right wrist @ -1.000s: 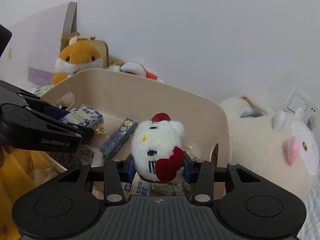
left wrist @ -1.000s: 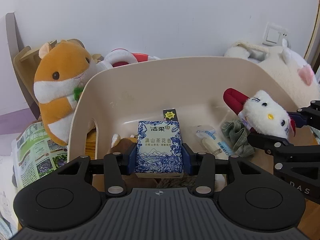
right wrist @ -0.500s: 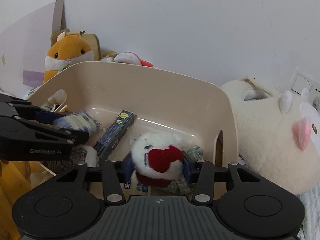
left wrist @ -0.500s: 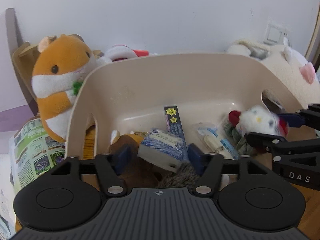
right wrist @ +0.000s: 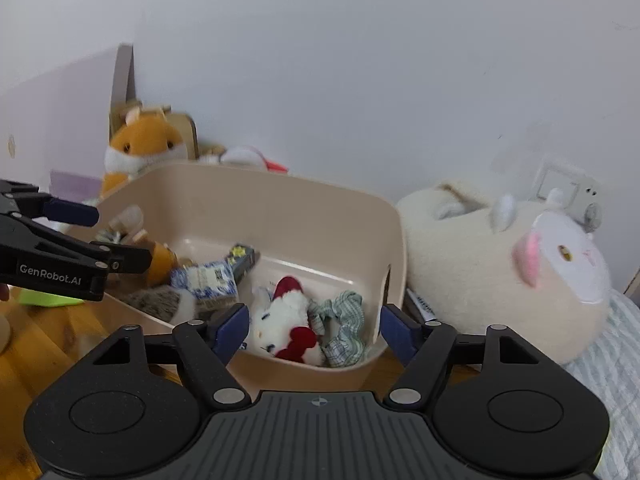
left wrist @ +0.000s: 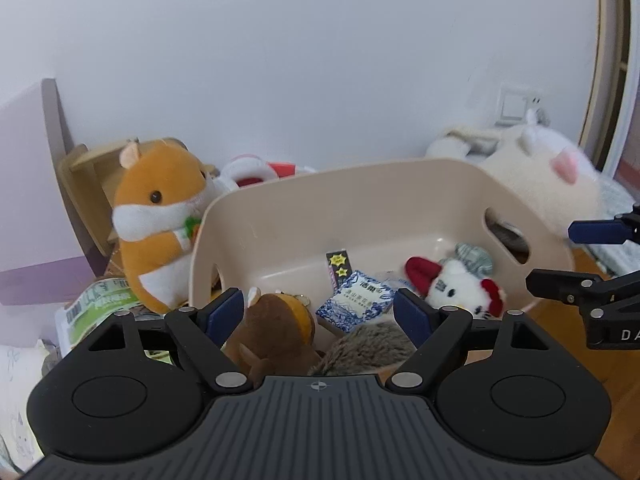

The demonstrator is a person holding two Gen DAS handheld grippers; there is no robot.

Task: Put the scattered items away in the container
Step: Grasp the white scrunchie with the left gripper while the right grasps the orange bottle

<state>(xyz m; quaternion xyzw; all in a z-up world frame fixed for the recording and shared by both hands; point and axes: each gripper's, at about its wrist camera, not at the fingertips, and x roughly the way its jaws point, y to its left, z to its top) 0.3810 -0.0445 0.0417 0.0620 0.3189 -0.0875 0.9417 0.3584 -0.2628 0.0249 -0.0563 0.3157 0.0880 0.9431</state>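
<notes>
A beige plastic bin [left wrist: 384, 196] [right wrist: 280, 208] holds a blue-and-white tissue pack [left wrist: 356, 300] [right wrist: 204, 280], a white cat plush with red bows [left wrist: 460, 288] [right wrist: 286, 320], a dark starred box [left wrist: 338, 268], a green checked cloth [right wrist: 340, 320], a brown plush [left wrist: 276, 328] and a grey furry toy [left wrist: 368, 344]. My left gripper [left wrist: 319, 312] is open and empty above the bin's near edge. My right gripper [right wrist: 312, 330] is open and empty above the cat plush.
An orange hamster plush [left wrist: 156, 216] stands left of the bin beside a wooden stand [left wrist: 80, 172]. A big cream plush [right wrist: 500, 268] lies right of the bin. A printed packet [left wrist: 100, 304] lies at the left. The wall is close behind.
Both grippers opened, dropped the tissue pack and the cat plush into the bin, and pulled back and up.
</notes>
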